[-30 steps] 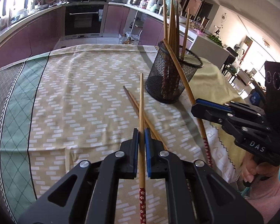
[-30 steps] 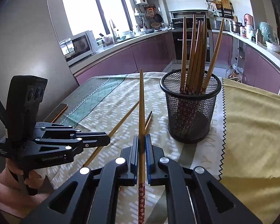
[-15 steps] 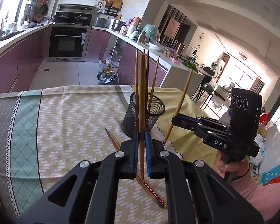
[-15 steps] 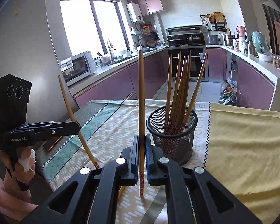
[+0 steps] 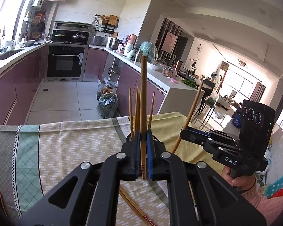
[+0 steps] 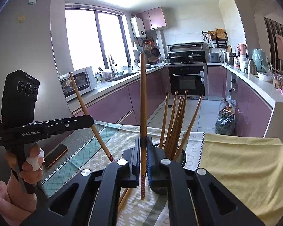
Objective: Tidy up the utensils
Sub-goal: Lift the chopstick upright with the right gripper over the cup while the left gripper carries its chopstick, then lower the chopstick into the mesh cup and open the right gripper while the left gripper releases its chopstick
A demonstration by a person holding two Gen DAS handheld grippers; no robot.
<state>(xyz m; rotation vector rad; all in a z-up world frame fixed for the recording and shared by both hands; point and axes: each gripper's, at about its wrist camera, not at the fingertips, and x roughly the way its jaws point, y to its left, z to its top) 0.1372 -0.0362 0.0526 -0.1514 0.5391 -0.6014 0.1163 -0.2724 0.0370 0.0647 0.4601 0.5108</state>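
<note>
My left gripper (image 5: pixel 143 137) is shut on a wooden chopstick (image 5: pixel 143 101) held upright, its red patterned end down. My right gripper (image 6: pixel 143 141) is shut on another chopstick (image 6: pixel 143 101), also upright. Each gripper shows in the other's view, the right one (image 5: pixel 184 131) and the left one (image 6: pixel 90 120), both raised above the table. A black mesh holder (image 6: pixel 181 155) with several chopsticks (image 6: pixel 174 120) stands just beyond the fingers, mostly hidden by them. The same chopsticks (image 5: pixel 135 111) rise behind my left fingers. Two chopsticks (image 5: pixel 134 207) lie on the cloth below.
A patterned beige and green tablecloth (image 5: pixel 66 146) covers the table, with a yellow cloth (image 6: pixel 241 165) on the right side. A phone (image 6: pixel 55 155) lies near the table's left edge. Kitchen counters and an oven stand beyond the table.
Both grippers have lifted their chopsticks off the table and tipped them from lying flat to upright, rising above the mesh holder. The holder now sits lower, behind the fingers.
</note>
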